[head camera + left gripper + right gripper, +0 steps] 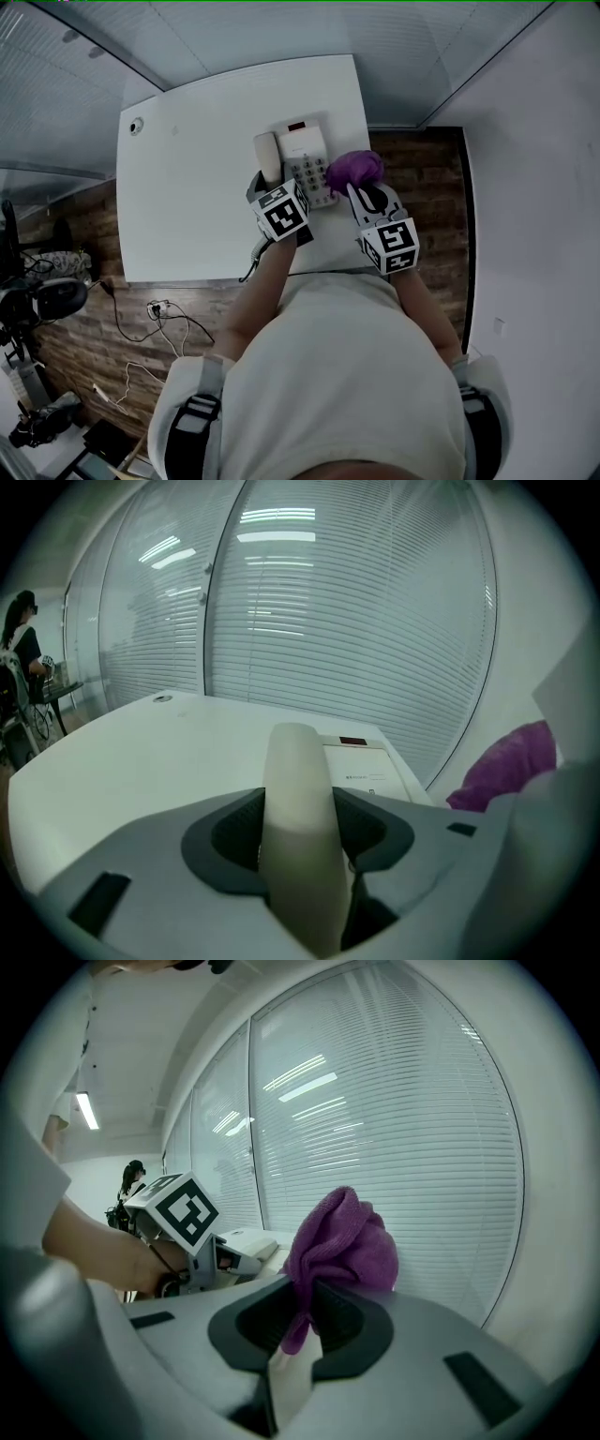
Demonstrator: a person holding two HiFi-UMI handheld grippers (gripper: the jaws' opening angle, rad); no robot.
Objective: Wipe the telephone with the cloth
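A white telephone (314,150) stands near the right side of the white table (187,187), its handset (268,157) along its left. My left gripper (266,185) is at the near end of the handset. In the left gripper view the handset (298,799) fills the gap between both pads, with the phone base (361,761) behind it. My right gripper (364,194) is shut on a purple cloth (354,171), bunched just right of the keypad. In the right gripper view the cloth (342,1237) rises from the jaws, and the telephone (242,1241) lies to the left.
A small round fitting (137,126) sits at the table's far left corner. The phone cord (255,258) hangs over the near edge. Cables (155,314) lie on the brick-pattern floor at the left. Glass walls with blinds (356,621) close off the far side.
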